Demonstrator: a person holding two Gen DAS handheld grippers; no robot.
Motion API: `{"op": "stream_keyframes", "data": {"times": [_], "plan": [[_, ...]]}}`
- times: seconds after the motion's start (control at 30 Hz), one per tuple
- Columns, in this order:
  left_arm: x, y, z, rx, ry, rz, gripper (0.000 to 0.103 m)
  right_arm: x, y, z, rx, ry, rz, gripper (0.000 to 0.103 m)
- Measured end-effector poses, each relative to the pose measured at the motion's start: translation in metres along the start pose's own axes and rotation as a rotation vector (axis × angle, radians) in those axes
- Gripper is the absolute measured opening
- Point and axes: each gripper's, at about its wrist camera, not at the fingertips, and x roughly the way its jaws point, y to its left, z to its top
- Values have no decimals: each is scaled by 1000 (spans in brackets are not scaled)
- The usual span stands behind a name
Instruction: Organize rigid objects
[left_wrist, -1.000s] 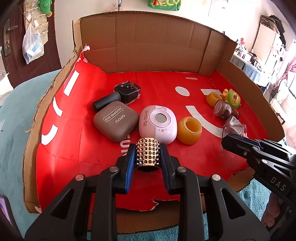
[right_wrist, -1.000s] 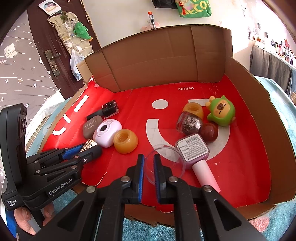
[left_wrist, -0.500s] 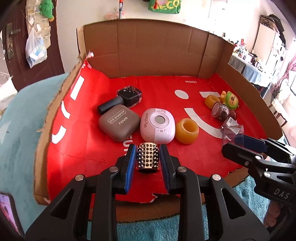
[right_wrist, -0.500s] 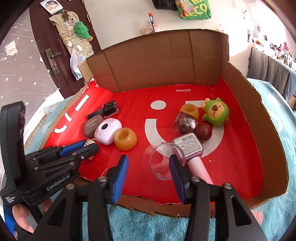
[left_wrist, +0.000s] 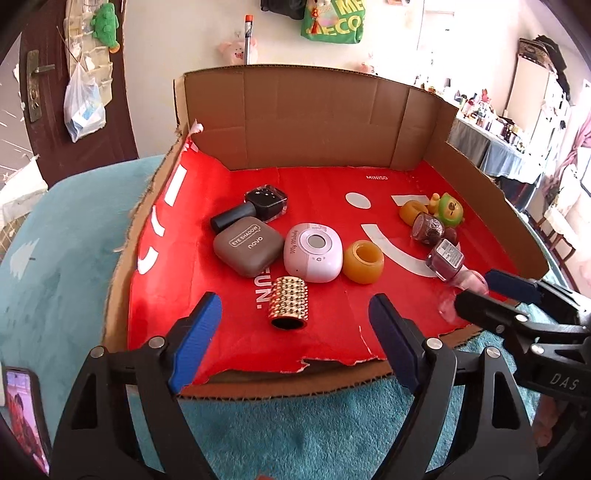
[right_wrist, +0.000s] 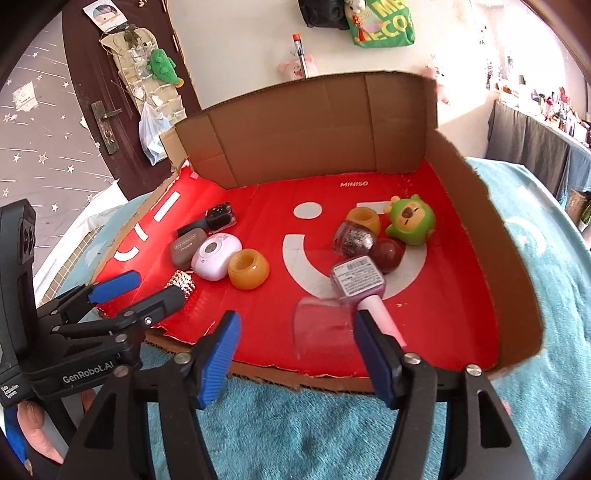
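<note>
Red tray floor (left_wrist: 229, 332), gold studded cylinder (left_wrist: 288, 303) lying lengthwise, open end facing camera

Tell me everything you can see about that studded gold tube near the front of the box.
The gold tube is a short cylinder, its shiny, metallic-looking wall covered in rows of small raised studs. It lies on its side on the red liner, its dark open end facing the front edge. Its far end sits close to the white case; contact is unclear. It lies ahead of the open left gripper, which does not touch it. In the right wrist view it shows partly hidden behind that gripper.
</note>
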Motion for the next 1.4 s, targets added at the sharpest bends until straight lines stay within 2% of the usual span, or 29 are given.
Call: {"op": "stream_keyframes", "data": {"times": [0.1,0.17,0.2,0.33,0.37,0.5,0.73,0.97,1.1,1.4], "plan": [[-8,1,-1,-1,-12,9,85,-9,-1,-1,-5,-24,-20,76],[-13,3,-2,-10,-23,10,95,-14,-2,-1,-9,-41,-35,80],[-16,4,-2,-14,-30,14,97,-17,-2,-1,-11,-49,-42,83],[-25,6,-6,-15,-46,36,100,-24,-3,-4,-13,-72,-62,93],[-26,6,-7,-12,-50,47,103,-26,-3,-5,-16,-80,-73,94],[-28,6,-13,1,-64,99,103,-31,-2,-9,-24,-108,-118,102],[-19,5,-22,-3,-66,127,103,-37,-4,-16,-23,-154,-205,103],[-15,4,-28,11,-94,144,103,-26,-12,-25,0,-150,-274,103],[-14,5,-30,7,-102,144,103,-21,-5,-30,-52,-153,-320,103],[-13,5,-32,10,-100,143,103,-18,-6,-30,-46,-144,-317,103]]}}
